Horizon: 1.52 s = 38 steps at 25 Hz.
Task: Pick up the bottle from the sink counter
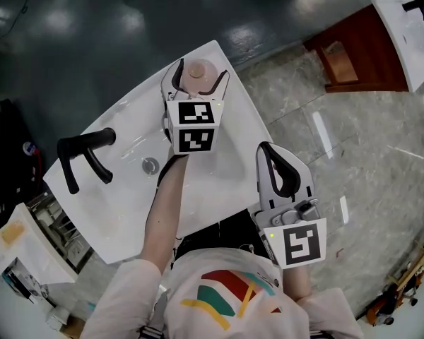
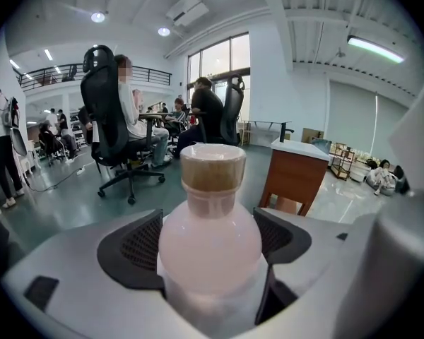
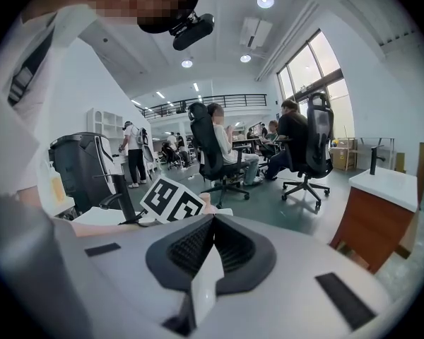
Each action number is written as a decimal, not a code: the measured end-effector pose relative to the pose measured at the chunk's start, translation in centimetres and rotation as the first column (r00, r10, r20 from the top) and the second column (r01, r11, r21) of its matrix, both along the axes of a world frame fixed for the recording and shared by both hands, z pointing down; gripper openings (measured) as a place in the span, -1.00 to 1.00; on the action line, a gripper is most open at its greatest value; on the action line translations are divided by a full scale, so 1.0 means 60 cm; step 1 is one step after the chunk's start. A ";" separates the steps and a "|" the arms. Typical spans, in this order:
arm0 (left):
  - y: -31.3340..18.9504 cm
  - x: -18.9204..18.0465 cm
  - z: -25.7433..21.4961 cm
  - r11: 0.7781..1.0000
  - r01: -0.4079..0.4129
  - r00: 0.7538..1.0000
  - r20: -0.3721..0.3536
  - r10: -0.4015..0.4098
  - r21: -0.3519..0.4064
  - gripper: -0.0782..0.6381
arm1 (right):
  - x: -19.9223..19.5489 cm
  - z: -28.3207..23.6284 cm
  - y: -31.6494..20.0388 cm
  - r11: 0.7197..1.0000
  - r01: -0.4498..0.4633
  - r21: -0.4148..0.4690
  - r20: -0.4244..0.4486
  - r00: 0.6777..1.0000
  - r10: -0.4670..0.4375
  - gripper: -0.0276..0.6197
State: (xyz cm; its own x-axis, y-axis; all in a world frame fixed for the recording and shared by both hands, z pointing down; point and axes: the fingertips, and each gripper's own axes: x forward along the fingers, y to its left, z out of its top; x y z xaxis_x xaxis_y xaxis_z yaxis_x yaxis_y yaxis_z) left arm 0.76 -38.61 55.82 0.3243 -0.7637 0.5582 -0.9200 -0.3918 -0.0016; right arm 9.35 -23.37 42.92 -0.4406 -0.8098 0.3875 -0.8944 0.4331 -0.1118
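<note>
The left claw (image 1: pixel 199 78) reaches over the white worktop (image 1: pixel 127 224) to its far corner and is closed on the bottle (image 1: pixel 201 69), with one black jaw on each side of it. In the left gripper view, the bottle (image 2: pixel 210 242) fills the gap in the left claw (image 2: pixel 210 256). It is a pale pink, rounded body standing upright under a tan cap (image 2: pixel 212 167), and both ribbed pads (image 2: pixel 138 249) press against its sides. The views do not show whether its base rests on the worktop or is clear of it. Nearer the person, the basin dips into the worktop around a round drain (image 1: pixel 150 165). A black faucet (image 1: pixel 85 152) stands at the left edge. The right claw (image 1: pixel 270 155) is held apart from the sink on the near right, over the marbled floor (image 1: pixel 353 161). In the right gripper view, the right claw (image 3: pixel 212 249) has its jaws pressed together with nothing between them. A wooden cabinet with a white top (image 1: pixel 353 48) stands at the far right.
</note>
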 end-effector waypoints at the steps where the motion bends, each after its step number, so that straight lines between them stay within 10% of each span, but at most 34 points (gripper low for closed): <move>1: 0.000 0.000 0.002 1.000 -0.001 1.000 0.005 0.001 -0.005 0.28 | -0.001 0.001 0.000 1.000 0.001 -0.002 0.001 1.000 -0.001 -0.88; 27: -0.004 -0.008 0.002 0.997 0.070 0.998 0.000 -0.070 -0.038 0.29 | 0.004 0.009 0.022 1.000 0.002 -0.023 0.012 1.000 -0.001 -0.88; 38: 0.014 -0.014 -0.125 0.995 0.043 0.998 -0.043 -0.040 0.085 0.29 | -0.014 -0.046 0.029 0.999 0.018 0.044 0.016 1.000 -0.019 -0.88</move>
